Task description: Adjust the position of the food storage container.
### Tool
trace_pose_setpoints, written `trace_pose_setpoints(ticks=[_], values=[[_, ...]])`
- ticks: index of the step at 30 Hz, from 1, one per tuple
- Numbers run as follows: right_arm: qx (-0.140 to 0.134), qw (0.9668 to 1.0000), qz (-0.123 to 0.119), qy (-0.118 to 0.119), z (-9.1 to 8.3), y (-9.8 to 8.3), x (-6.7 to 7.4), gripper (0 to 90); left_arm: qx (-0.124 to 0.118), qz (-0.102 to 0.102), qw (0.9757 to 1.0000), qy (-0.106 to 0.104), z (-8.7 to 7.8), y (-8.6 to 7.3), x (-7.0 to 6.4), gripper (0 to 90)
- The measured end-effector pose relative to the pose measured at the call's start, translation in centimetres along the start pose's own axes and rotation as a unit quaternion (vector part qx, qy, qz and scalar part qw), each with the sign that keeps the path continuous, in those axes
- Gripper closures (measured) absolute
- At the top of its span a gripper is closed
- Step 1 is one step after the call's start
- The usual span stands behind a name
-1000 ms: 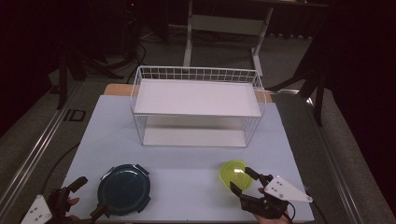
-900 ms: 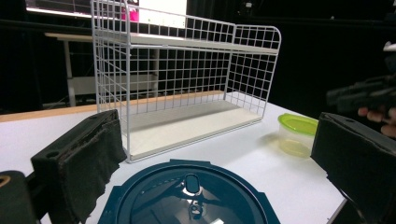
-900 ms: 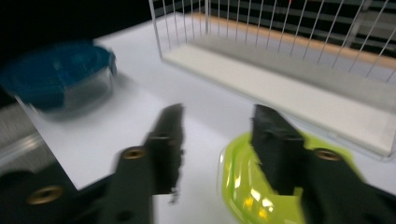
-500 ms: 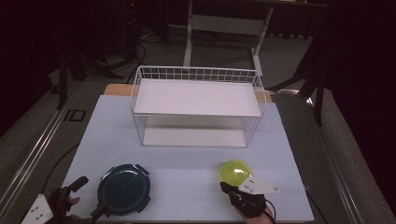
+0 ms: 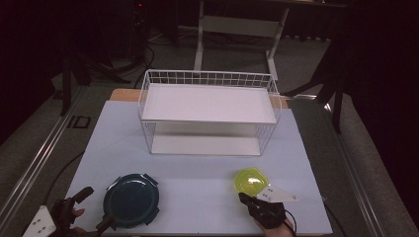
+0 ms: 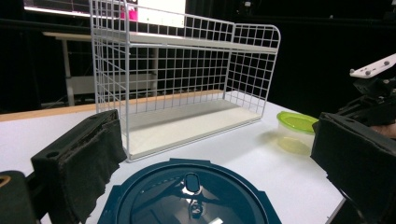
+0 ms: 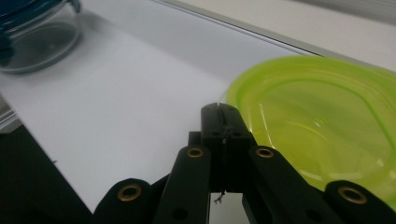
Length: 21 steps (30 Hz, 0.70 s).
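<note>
Green lidded container (image 5: 251, 181) sits near the table's (image 5: 197, 170) front right edge in the high view, the right hand-held gripper (image 5: 245, 199) just at its near rim. Left gripper view: the left hand-held gripper (image 6: 224, 158) stands released (jaws wide) around a dark blue lid (image 6: 191, 196). Right gripper view: the jaws have just closed, clenched together at the green rim with nothing visibly between them.

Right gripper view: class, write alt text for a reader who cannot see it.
The right gripper has its two black fingers shut together beside the rim of a lime-green translucent plastic container on a white table. A dark blue-lidded clear container sits at the upper left.
</note>
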State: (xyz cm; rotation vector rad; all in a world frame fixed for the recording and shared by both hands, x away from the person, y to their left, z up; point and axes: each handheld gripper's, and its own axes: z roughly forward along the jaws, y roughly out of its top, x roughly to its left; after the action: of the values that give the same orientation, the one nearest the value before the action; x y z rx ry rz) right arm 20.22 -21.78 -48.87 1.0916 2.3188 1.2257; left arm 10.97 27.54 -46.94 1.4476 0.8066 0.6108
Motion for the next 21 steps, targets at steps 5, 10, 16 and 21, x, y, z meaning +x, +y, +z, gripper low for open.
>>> trace_pose_setpoints(ticks=[5,10,16,21], values=[[0.002,0.9997,0.01,-0.023,-0.7,-0.3,-0.8,89.9,0.001,0.002,1.0,-0.002,0.2,0.0,0.0,2.6],[-0.003,0.9977,0.047,-0.05,-1.3,-0.3,-1.6,89.9,0.001,0.003,1.0,-0.003,0.3,0.0,0.0,2.7],[-0.011,0.999,0.035,-0.025,0.3,1.2,-0.7,89.9,0.001,0.003,1.0,-0.004,0.2,0.0,0.0,2.7],[0.003,0.9992,0.037,-0.015,2.4,2.0,-0.3,90.0,0.001,0.001,1.0,-0.006,0.2,0.0,0.1,2.7]])
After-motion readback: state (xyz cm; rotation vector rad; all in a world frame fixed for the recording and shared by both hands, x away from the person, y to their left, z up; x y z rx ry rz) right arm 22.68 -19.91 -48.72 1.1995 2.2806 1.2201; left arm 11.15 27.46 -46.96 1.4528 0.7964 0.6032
